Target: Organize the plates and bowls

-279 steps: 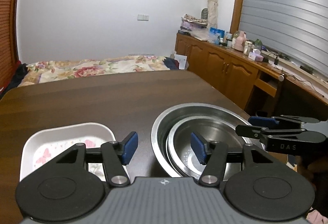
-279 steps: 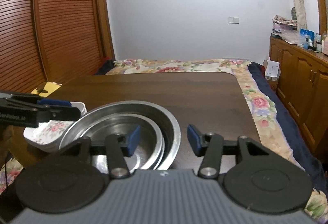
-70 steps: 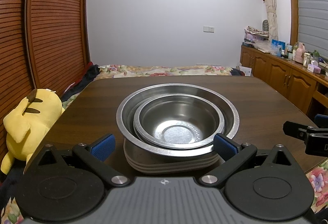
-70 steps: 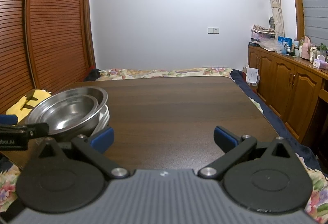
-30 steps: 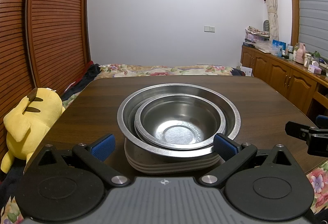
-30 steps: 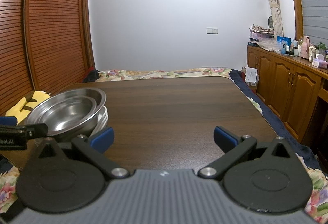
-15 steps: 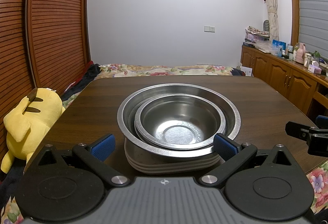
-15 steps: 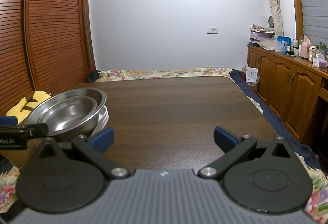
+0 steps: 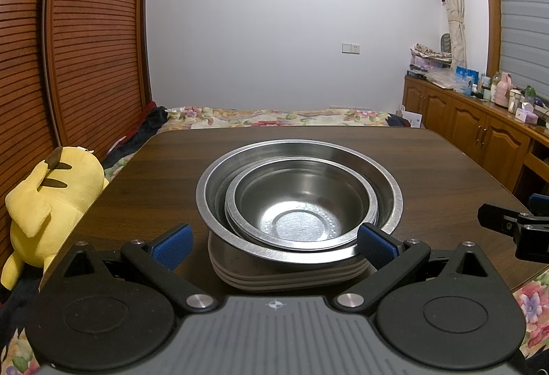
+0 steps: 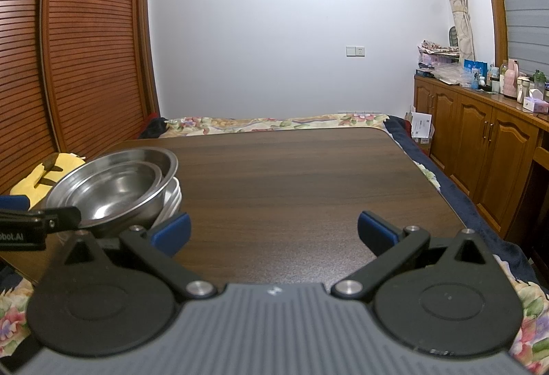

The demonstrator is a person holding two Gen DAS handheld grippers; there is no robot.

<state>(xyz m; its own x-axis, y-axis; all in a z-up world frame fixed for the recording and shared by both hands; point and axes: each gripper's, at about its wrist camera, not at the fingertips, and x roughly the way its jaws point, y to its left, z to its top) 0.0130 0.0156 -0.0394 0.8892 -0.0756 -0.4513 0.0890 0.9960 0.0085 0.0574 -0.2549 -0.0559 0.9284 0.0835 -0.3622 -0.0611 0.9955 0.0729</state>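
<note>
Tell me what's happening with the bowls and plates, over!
Left gripper open, right gripper open, both empty. Small bowl nested in big bowl, atop plate stack. Nothing in the way.

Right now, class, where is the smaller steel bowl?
The smaller steel bowl sits nested inside the larger steel bowl, atop the stacked plates, on the table's near left part, right before the open left gripper.

- Left wrist view: low over the near edge of the table (image 9: 429,169), facing the far wall, close behind the stacked bowls (image 9: 298,200), which sit centred.
- Right wrist view: same height and heading, further right; bare table (image 10: 308,175) ahead.
- Shared: bowls (image 10: 113,189) at its left edge, yellow plush toy (image 9: 51,196), bed, cabinets; each view catches the other gripper's tip.
</note>
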